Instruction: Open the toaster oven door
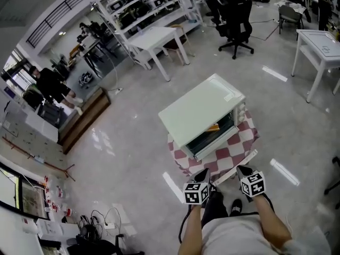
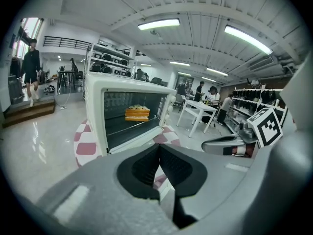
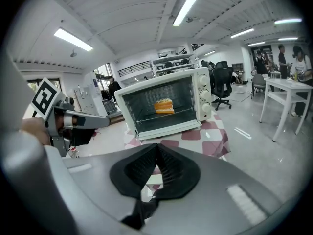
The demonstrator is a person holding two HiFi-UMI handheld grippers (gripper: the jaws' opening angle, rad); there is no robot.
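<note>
The toaster oven (image 1: 202,110) sat at the centre of the head view on a red-and-white checked cloth (image 1: 236,147). Its glass door (image 3: 164,106) looked closed, with an orange layered food item (image 2: 137,113) on the rack behind it. At lower centre, the left gripper (image 1: 203,172) and right gripper (image 1: 240,169) hovered clear of the oven, each with jaws pressed together on nothing

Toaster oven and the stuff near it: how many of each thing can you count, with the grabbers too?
Toaster oven: 1
Orange food inside it: 1
Checked cloth under it: 1
Grippers, left gripper and right gripper: 2
Total: 5
</note>
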